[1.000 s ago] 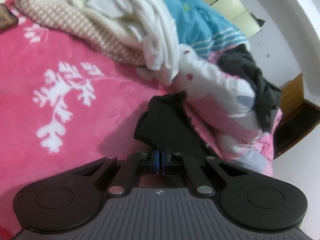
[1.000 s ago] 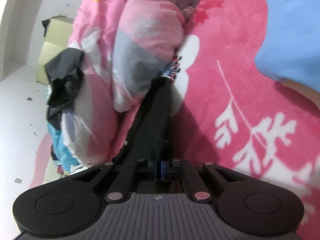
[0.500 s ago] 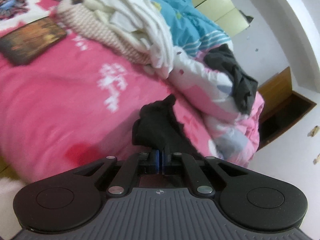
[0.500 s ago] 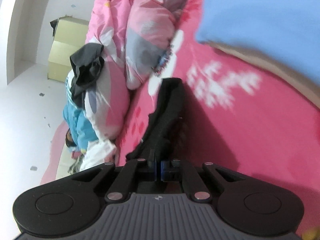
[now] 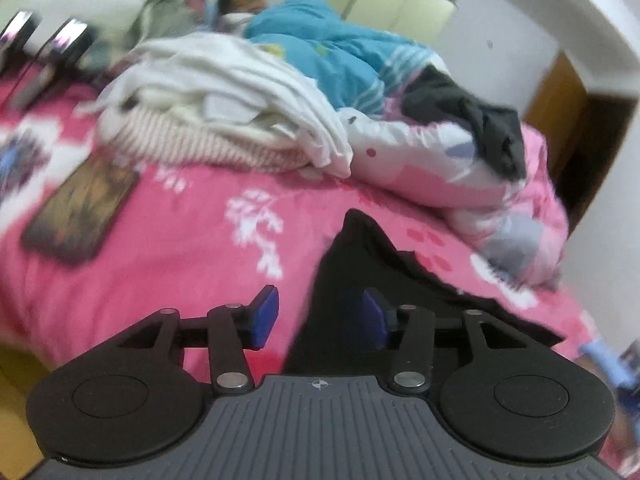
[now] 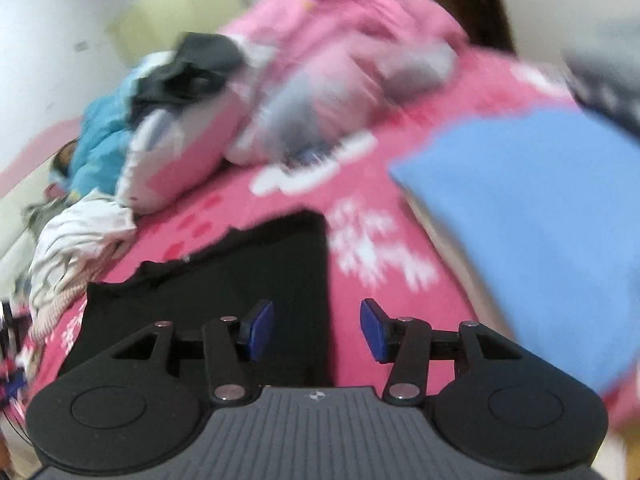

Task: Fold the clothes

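Observation:
A black garment lies flat on the pink flowered bedspread. It also shows in the right wrist view. My left gripper is open just above the garment's near left edge, holding nothing. My right gripper is open over the garment's near right edge, holding nothing. The blue pads of both stand wide apart.
A pile of white and striped clothes lies at the back left, with a blue quilt and a pink quilt carrying a dark garment. A dark phone-like slab lies left. A blue folded cloth lies right.
Both grippers were shut on the black garment and have opened, letting it go. The garment now lies spread on the bed. Both cameras have pulled back and tilted.

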`<action>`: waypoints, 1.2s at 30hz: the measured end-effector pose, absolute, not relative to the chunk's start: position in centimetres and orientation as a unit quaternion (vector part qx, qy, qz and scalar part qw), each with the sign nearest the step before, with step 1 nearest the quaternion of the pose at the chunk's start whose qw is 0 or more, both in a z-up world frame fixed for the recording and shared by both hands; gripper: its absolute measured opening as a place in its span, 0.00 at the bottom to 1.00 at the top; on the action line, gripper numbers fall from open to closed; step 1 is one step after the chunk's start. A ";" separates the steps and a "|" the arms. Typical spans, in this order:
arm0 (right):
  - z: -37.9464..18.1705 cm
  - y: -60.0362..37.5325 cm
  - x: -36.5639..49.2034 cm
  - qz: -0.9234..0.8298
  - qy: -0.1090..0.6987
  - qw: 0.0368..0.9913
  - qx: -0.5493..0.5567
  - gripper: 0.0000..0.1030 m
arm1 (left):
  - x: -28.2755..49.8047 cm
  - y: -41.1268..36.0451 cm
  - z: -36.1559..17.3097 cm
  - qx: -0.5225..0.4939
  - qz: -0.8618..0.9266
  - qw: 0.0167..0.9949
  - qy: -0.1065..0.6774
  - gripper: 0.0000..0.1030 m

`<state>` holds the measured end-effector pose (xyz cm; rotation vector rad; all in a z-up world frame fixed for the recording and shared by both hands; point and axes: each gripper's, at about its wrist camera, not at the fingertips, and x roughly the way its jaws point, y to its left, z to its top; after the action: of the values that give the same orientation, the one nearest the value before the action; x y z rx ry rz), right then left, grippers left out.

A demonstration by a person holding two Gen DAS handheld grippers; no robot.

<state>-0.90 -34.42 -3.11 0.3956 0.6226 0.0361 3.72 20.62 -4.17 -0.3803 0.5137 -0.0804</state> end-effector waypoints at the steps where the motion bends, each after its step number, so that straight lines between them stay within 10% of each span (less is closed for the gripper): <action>1: -2.9 -34.2 0.0 0.024 0.298 0.937 0.181 0.49 | 5.1 20.1 -4.1 -0.171 -0.042 0.950 0.257 0.48; 10: -5.5 -32.3 10.7 0.052 0.317 0.947 0.002 0.49 | 17.0 15.4 -5.3 -0.024 -0.062 0.953 0.295 0.49; 23: -7.8 -30.2 17.4 0.123 0.361 0.914 -0.138 0.32 | 23.8 17.5 -9.1 -0.169 -0.138 0.924 0.315 0.47; 28: -7.2 -30.0 17.7 0.147 0.344 0.921 -0.109 0.11 | 24.2 17.7 -9.6 -0.181 -0.144 0.925 0.302 0.25; 36: -6.1 -30.9 17.2 0.149 0.298 0.942 -0.033 0.04 | 23.6 18.3 -9.7 -0.208 -0.149 0.930 0.264 0.07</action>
<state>17.16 -30.90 -6.12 -0.0681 0.6076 0.3038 23.65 18.30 -9.66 -0.4258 0.5413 -0.3043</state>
